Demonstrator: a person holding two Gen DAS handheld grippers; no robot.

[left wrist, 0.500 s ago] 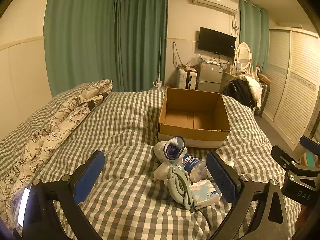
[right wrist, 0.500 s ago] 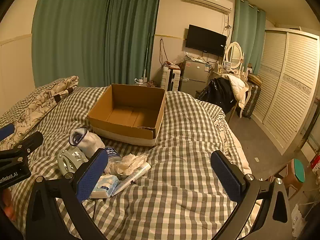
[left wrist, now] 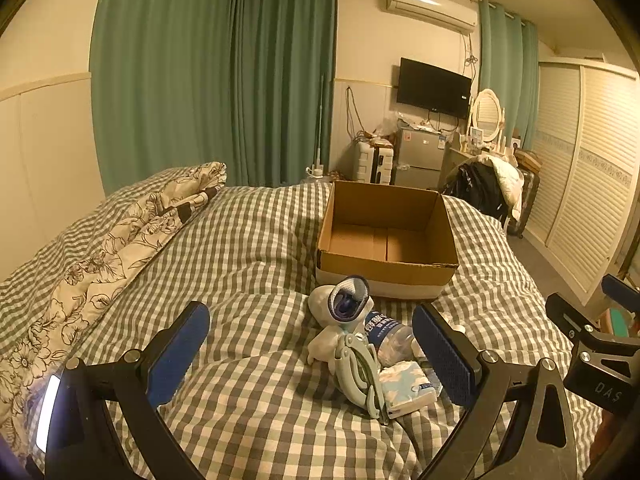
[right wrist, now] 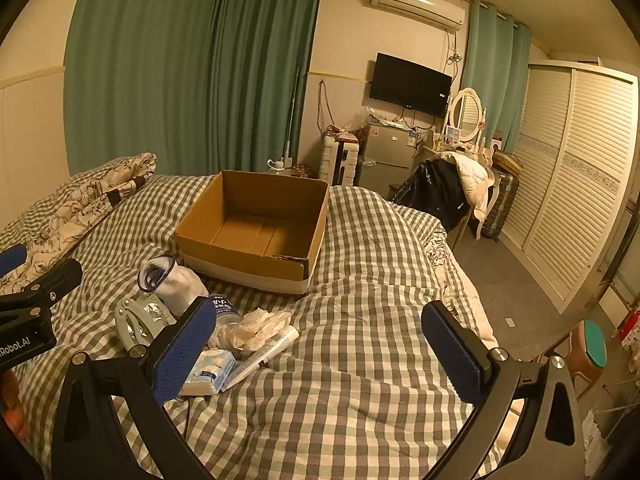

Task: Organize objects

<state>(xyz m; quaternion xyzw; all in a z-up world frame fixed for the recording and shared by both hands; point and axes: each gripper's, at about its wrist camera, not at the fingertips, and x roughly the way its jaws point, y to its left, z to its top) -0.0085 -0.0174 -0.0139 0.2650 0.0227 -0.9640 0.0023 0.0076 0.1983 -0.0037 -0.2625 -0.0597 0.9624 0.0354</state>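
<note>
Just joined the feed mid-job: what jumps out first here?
An open cardboard box sits empty mid-bed on the checked duvet. Just in front of it lies a small heap: a sock, a bottle, a tissue pack. Both grippers, left and right, are open and hold nothing.

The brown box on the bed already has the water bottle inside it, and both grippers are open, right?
Not quite. The cardboard box is empty in the right wrist view; the water bottle lies on the bed in front of it. The left gripper and right gripper are indeed open.

Black frames, blue ribbed jaws
</note>
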